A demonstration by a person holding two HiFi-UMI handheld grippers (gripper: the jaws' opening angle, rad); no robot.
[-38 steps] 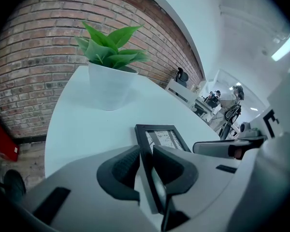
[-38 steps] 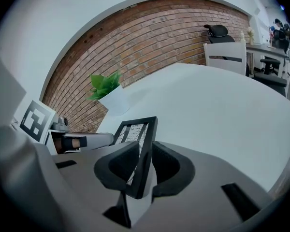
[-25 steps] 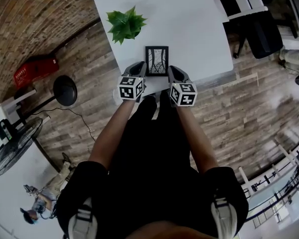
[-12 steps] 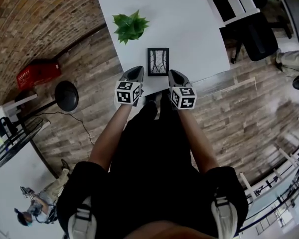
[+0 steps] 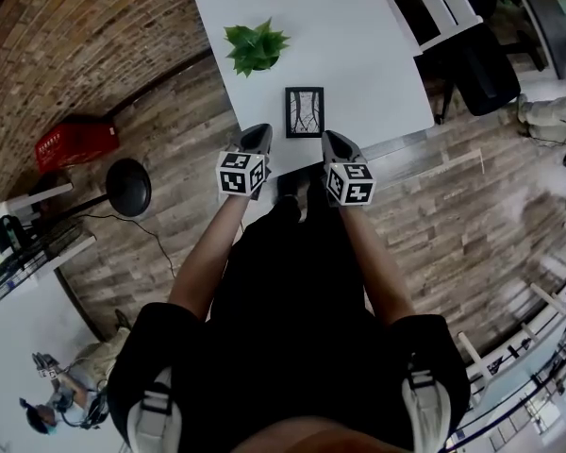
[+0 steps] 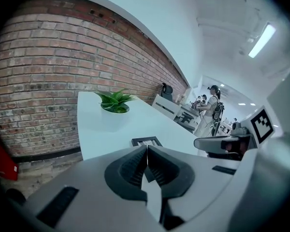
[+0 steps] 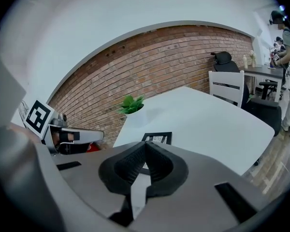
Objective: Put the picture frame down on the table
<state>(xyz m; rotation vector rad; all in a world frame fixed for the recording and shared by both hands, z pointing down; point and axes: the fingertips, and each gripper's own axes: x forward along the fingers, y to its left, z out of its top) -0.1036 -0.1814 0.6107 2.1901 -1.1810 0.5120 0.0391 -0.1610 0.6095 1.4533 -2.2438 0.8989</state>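
- Upper centre of the head view: the frame lies on the white table, near the table's lower edge, and neither gripper touches it.
- It looks flat on its back with the picture side up. Its long axis runs up and down that view, away from the person.
- Left gripper sits just below and left of the frame. Its own view shows its jaws pressed together with nothing between them.
- Right gripper sits just below and right of the frame. Its jaws also meet tip to tip and hold nothing.
- The frame lies between the two tips and slightly beyond them, and both stand about equally near it. The head view does not show whether they hang over the table's edge or just short of it.
- In the left gripper view the frame shows just above the closed tips. In the right gripper view it sits just above the tips and a little to the right. Both grippers seem to be angled in toward it.
- A plant stands further up the table, upper left of the frame and well apart from it.
- Judging from how it lies, the frame is already set down. Any further move would probably only be drawing both grippers clear toward the bottom of the picture.
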